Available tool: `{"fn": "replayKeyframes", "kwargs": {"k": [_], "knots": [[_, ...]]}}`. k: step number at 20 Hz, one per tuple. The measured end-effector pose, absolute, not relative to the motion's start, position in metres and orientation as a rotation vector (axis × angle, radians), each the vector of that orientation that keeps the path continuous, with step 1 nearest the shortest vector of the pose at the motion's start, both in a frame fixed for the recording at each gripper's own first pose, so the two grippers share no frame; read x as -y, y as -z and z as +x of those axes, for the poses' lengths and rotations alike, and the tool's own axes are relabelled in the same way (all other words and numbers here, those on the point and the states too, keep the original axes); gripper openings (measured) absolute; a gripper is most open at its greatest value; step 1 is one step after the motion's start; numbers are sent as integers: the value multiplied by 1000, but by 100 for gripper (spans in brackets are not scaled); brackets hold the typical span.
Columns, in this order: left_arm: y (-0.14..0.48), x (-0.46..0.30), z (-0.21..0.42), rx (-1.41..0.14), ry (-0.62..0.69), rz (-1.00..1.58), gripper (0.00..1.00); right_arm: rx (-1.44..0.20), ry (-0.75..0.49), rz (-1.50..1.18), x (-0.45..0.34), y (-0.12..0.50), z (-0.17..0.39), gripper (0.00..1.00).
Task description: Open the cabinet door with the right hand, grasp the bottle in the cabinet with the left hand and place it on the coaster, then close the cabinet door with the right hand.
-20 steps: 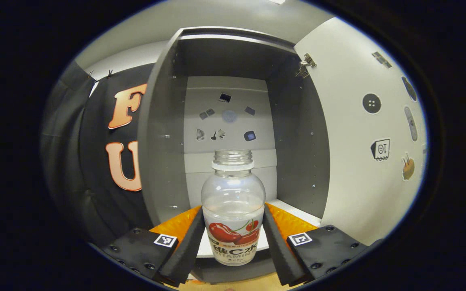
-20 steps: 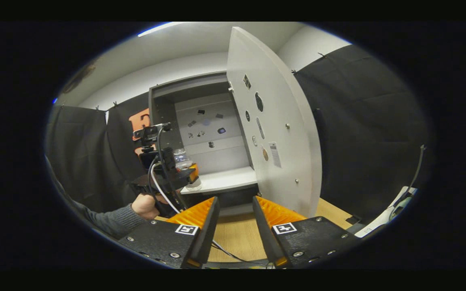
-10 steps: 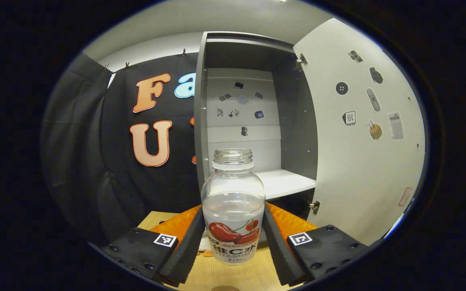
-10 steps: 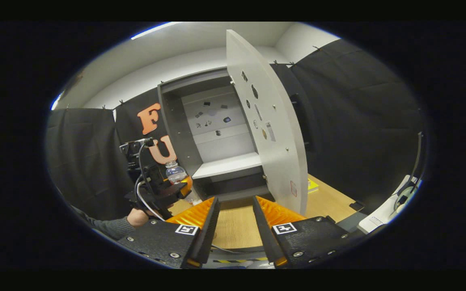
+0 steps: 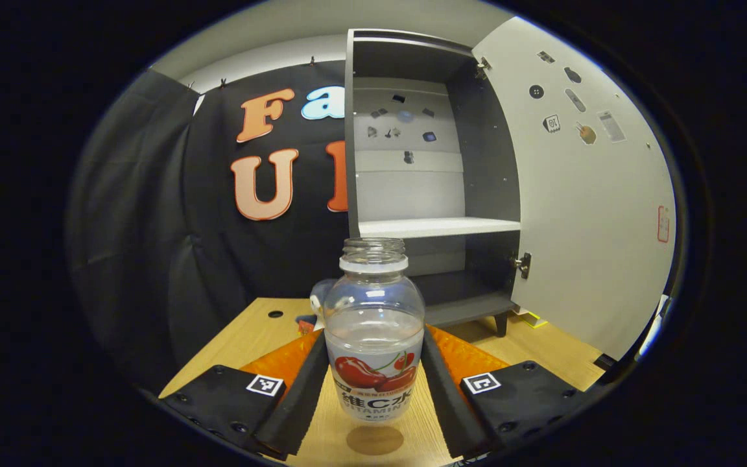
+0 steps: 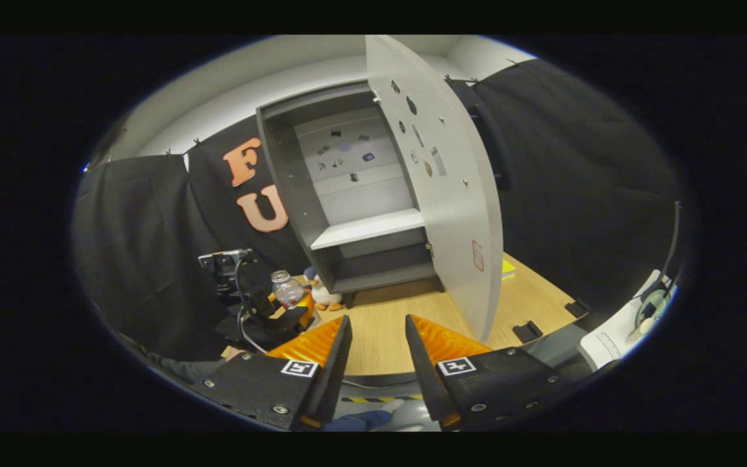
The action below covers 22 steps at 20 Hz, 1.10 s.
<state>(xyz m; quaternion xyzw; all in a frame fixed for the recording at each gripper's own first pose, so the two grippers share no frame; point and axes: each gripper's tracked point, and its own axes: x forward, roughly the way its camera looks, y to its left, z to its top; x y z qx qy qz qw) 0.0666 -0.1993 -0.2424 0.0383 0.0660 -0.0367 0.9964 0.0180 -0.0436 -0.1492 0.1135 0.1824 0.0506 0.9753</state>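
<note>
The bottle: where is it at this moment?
In the left gripper view the bottle sits upright between the left gripper jaws, above the wooden table, out in front of the open cabinet.

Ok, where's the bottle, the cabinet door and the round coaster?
bottle (image 5: 373,324), left gripper view, clear belly.
cabinet door (image 5: 581,214), left gripper view, inner face.
coaster (image 5: 374,440), left gripper view, its top.

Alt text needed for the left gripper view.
The left gripper holds a clear uncapped bottle upright above a round brown coaster on the wooden table. Behind stands the grey cabinet, its door swung open.
</note>
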Motion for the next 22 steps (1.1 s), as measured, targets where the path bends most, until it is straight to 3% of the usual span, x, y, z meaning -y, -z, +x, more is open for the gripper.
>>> {"fn": "replayKeyframes", "kwargs": {"k": [12, 22], "knots": [[347, 194, 73, -218, 46, 55, 86, -566, -67, 187, 70, 225, 33, 53], [369, 185, 64, -256, 19, 64, 86, -592, -79, 187, 70, 234, 42, 53]]}}
